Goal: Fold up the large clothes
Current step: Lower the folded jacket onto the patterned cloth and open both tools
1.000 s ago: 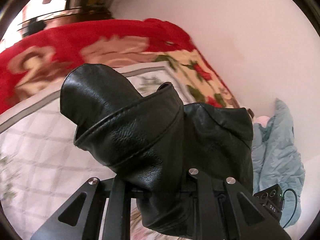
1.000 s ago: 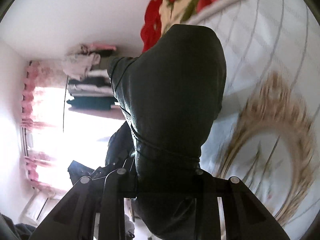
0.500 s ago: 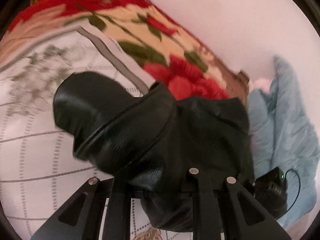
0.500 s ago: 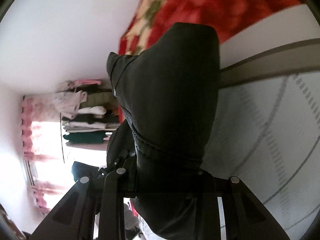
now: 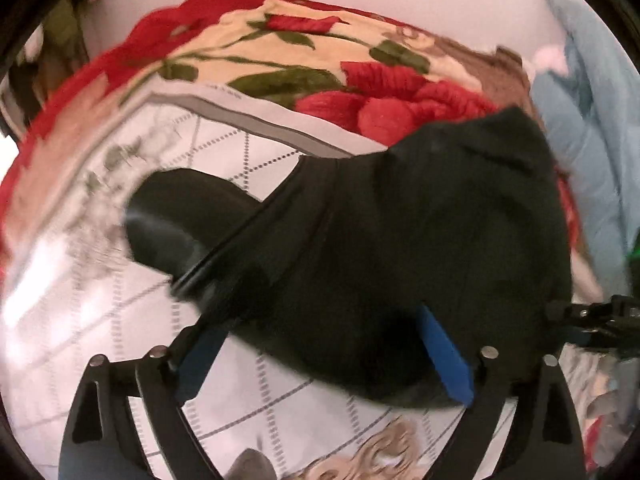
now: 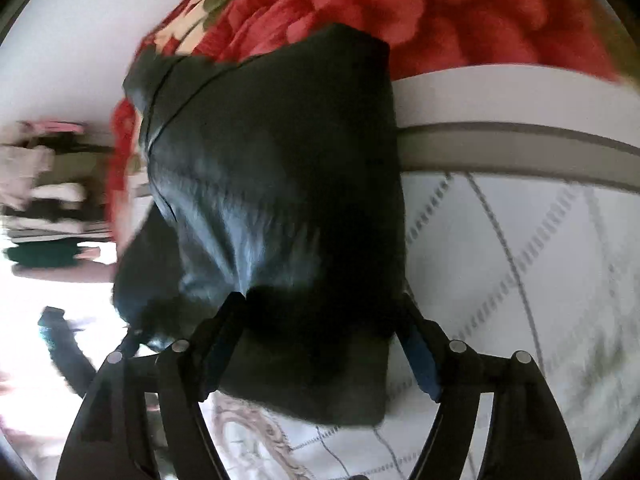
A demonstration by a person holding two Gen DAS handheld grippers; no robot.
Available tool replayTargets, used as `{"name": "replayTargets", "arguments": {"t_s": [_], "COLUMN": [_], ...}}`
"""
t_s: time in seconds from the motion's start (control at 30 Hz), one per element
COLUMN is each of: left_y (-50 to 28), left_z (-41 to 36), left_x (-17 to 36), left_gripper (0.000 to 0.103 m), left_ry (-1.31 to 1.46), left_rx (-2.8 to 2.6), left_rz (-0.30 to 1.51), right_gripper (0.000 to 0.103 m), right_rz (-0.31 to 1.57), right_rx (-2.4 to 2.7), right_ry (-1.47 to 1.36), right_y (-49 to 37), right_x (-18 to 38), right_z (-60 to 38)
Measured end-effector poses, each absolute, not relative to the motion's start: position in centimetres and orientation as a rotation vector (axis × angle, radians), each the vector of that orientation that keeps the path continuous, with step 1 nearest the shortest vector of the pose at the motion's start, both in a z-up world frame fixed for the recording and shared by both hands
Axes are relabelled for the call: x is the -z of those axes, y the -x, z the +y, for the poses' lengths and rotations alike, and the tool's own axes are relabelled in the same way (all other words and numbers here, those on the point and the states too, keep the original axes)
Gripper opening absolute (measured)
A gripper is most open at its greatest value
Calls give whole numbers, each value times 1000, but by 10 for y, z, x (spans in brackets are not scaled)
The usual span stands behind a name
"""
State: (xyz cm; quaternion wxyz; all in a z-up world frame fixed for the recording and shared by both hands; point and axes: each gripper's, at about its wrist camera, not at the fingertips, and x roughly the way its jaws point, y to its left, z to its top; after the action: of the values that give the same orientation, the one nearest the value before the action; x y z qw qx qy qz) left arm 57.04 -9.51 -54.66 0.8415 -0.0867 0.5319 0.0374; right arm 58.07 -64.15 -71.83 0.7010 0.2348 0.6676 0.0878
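Observation:
A black leather garment point(image 5: 380, 248) fills the middle of the left wrist view, bunched over the white quilted bedspread point(image 5: 100, 320). My left gripper point(image 5: 320, 352) is open, its blue-padded fingers point(image 5: 442, 354) spread wide to either side of the leather. The same garment point(image 6: 276, 200) fills the right wrist view. My right gripper point(image 6: 320, 354) is open too, its fingers point(image 6: 418, 354) apart with the leather lying between them. Both views are motion-blurred.
A red and cream rose-patterned blanket point(image 5: 320, 64) lies beyond the bedspread against a white wall. A light blue quilt point(image 5: 592, 152) is heaped at the right. Stacked folded clothes point(image 6: 44, 184) and a bright window show at the left of the right wrist view.
Both grippers have gone from shut on the leather to open. The garment has dropped and spread toward the bedspread, and both cameras have swung toward the rose blanket.

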Motion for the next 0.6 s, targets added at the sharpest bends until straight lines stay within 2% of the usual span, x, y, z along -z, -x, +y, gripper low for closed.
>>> {"name": "replayTargets", "arguments": {"t_s": [0.1, 0.23, 0.47, 0.6], "left_y": [-557, -534, -500, -473], "left_z": [-104, -114, -118, -112], "left_x": [534, 502, 422, 367], "left_gripper": [101, 103, 103, 103], "left_ry": [59, -46, -79, -57], "left_rx": [-99, -88, -68, -59], "left_rz": [1132, 1103, 1048, 1018], "right_gripper": [80, 81, 83, 84], "right_rz": [1439, 1400, 1312, 1233], "right_rx": [-3, 151, 299, 347], "right_ry": [-310, -165, -129, -99], "right_y": [-551, -512, -443, -405], "right_x": [692, 648, 556, 474], "right_z": [-626, -582, -544, -531]}}
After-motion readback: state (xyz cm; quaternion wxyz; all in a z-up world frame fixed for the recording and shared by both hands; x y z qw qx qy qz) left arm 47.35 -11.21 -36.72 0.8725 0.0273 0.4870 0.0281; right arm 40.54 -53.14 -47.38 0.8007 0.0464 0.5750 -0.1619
